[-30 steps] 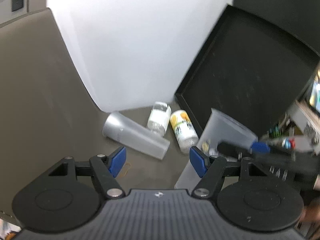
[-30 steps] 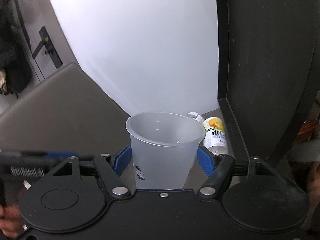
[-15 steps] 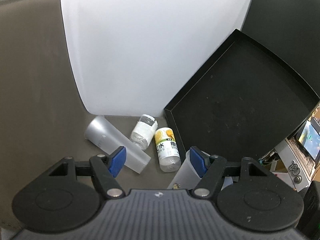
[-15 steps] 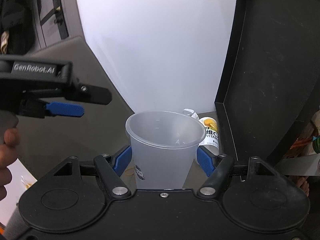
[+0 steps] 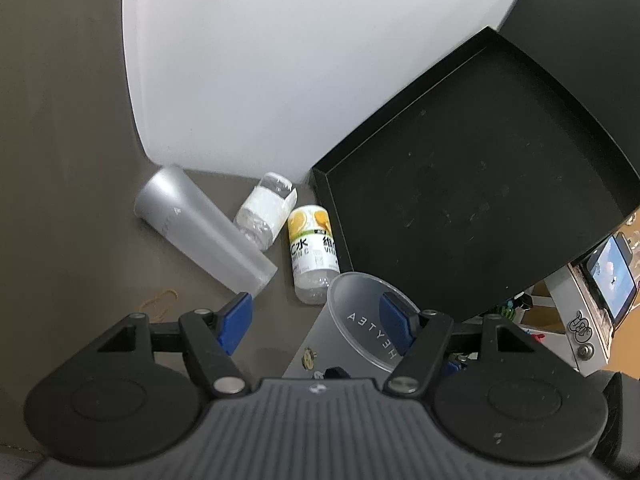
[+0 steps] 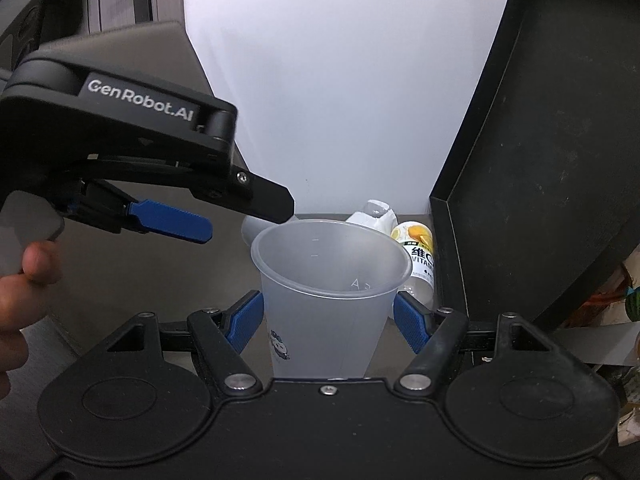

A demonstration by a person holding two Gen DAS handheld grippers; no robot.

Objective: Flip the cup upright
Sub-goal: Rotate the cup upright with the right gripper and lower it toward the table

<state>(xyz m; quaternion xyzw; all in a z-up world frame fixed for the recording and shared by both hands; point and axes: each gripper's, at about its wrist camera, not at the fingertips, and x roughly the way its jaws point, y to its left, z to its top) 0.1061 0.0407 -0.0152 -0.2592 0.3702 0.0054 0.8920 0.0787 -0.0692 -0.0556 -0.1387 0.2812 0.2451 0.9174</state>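
Observation:
A translucent plastic cup [image 6: 328, 296] stands upright, mouth up, between the blue pads of my right gripper [image 6: 329, 317], which is shut on it. The same cup [image 5: 352, 332] shows from above in the left wrist view, its rim overlapping my right-hand pad. My left gripper [image 5: 318, 316] is open and empty, hovering above the cup; it appears in the right wrist view [image 6: 168, 224] at upper left. A second frosted cup [image 5: 200, 232] lies on its side on the brown table.
Two small bottles lie beside the lying cup: a clear one [image 5: 266, 210] and a yellow-labelled one [image 5: 312, 252]. A black tray [image 5: 472, 200] sits to the right. A white wall panel [image 5: 300, 60] stands behind. A rubber band [image 5: 160, 300] lies on the table.
My left gripper has risen and swung over the upright cup, now looking down on it. The right gripper keeps holding the cup in place.

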